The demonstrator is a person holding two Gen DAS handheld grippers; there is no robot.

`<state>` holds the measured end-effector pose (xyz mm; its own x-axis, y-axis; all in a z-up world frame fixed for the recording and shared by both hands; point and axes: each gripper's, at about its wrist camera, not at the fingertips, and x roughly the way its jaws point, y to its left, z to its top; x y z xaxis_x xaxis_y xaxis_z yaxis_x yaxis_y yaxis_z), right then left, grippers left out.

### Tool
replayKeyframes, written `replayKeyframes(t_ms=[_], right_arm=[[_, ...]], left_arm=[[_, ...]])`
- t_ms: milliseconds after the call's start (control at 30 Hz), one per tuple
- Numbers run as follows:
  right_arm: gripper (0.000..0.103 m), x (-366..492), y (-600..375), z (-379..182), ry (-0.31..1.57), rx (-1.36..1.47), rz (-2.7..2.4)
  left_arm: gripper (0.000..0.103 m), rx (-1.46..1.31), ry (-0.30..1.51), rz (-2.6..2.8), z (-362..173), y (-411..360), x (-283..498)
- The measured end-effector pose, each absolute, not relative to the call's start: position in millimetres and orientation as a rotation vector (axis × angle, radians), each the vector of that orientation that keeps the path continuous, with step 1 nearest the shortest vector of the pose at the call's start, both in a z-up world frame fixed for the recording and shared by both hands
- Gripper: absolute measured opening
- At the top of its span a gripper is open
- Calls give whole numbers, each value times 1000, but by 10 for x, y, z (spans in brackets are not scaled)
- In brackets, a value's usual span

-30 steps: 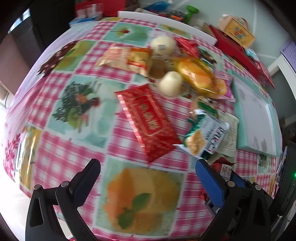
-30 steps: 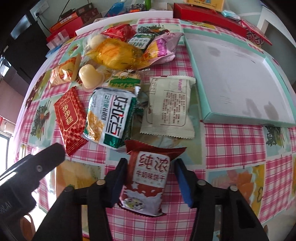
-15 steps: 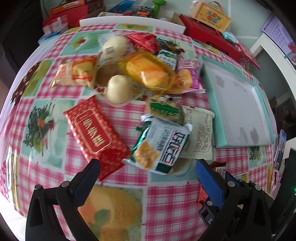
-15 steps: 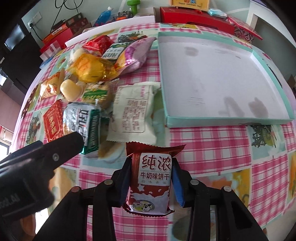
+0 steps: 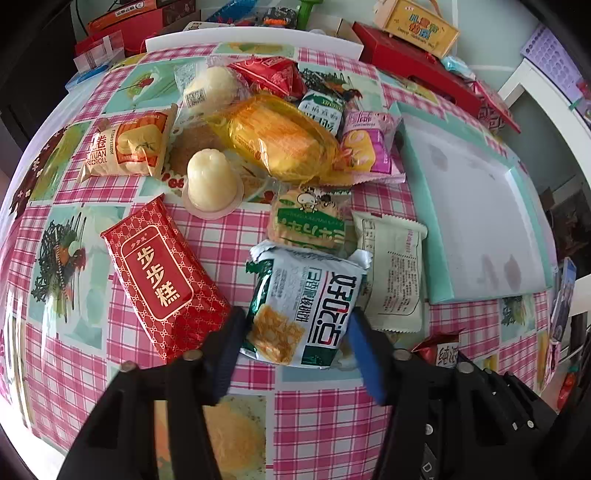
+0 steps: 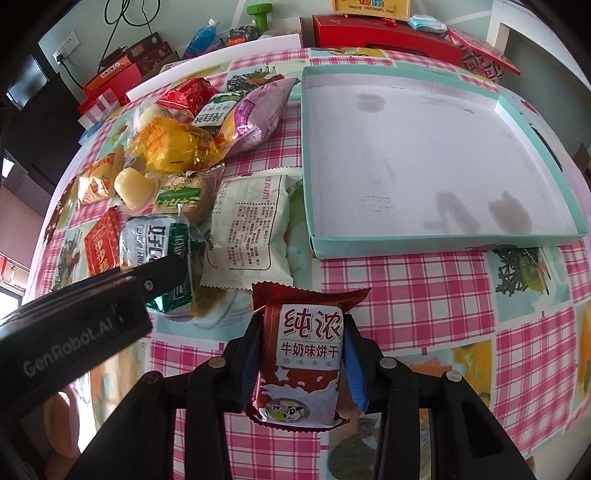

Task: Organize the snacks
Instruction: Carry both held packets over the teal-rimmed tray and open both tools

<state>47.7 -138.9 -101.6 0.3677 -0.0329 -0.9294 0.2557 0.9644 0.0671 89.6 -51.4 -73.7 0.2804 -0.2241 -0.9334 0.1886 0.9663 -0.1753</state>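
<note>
A pile of snack packets lies on the pink checked tablecloth left of an empty teal-rimmed box lid (image 6: 406, 251) (image 5: 417, 206). My left gripper (image 5: 295, 343) has its jaws against both sides of the silver-and-green cracker packet (image 5: 310, 306), which rests on the table; it also shows in the right wrist view (image 6: 159, 240). My right gripper (image 6: 299, 358) is shut on the dark red milk biscuit packet (image 6: 303, 354) and holds it upright above the table, in front of the lid's near edge. A corner of that packet shows in the left wrist view (image 5: 441, 350).
Around the left gripper lie a red cake packet (image 5: 162, 277), a white packet face down (image 5: 391, 273), a green biscuit packet (image 5: 306, 221), two jelly cups (image 5: 210, 181), a yellow bag (image 5: 280, 140) and a pink packet (image 5: 365, 144). Red boxes (image 6: 384, 33) line the far edge.
My left gripper swung right and forward onto the silver-and-green packet and narrowed from wide open to its sides. My right gripper closed on the dark red packet, lifted it and moved toward the lid.
</note>
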Motion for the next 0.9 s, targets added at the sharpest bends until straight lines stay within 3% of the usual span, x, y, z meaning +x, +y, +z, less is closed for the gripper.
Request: replayKeyframes(t_ms=[267,900], right_arm=[[42,235,-1496,-797,1154,228,-164],[42,353,-2107,60,908,298,-266]], left_arm=[[49,-72,1230,-273,-673,-367,796],[49,-170,1076,-384,138,-564,966]])
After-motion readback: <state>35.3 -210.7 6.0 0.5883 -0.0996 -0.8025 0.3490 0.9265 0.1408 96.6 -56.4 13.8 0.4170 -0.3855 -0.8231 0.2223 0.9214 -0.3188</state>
